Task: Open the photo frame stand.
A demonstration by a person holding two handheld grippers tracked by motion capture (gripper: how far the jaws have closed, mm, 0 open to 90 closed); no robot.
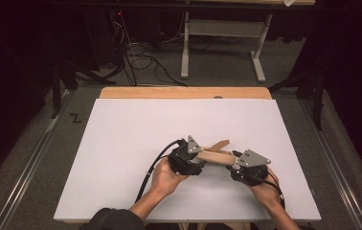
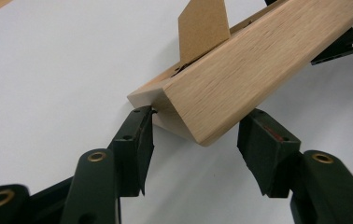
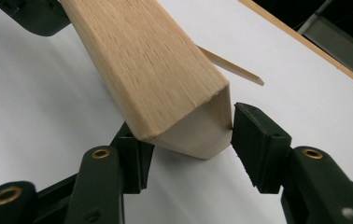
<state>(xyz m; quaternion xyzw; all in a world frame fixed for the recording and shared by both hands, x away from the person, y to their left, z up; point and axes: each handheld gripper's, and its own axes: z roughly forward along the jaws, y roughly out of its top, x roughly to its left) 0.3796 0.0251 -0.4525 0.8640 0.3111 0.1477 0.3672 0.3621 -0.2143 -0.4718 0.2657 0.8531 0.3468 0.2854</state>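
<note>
- Left gripper (image 1: pixel 194 162), left of frame centre in the high view, pointed right toward the wooden block (image 1: pixel 217 156). In the left gripper view the block's (image 2: pixel 240 88) near end sat between the jaws: the left pad touched or nearly touched its lower edge, the right pad stood just off its underside. Jaws apart, not clamped.
- Block lay near the middle of the board, slightly toward the lower edge of the frame, long axis running left to right between the two grippers, one end to each. A thin brown strip (image 1: pixel 219 144) angled up and right from its top; in the left gripper view the strip (image 2: pixel 202 28) stood out of a slot along the block.
- Right gripper (image 1: pixel 236 167), right of centre, pointed left at the block's other end. In the right gripper view that end (image 3: pixel 188 135) filled the gap: right pad against or just beside its edge, left pad tucked under its lower corner. Whether either pad pressed could not be told.
- Both hands equally near; judged that a two-ended grip was being set, each jaw pair needing to close across the block's width.
- Surface: white board (image 1: pixel 121 153) on a wooden table (image 1: pixel 184 92).
- Room: dark, grey floor, cables (image 1: pixel 141 57) and a table frame (image 1: pixel 222 43) along the upper edge.
</note>
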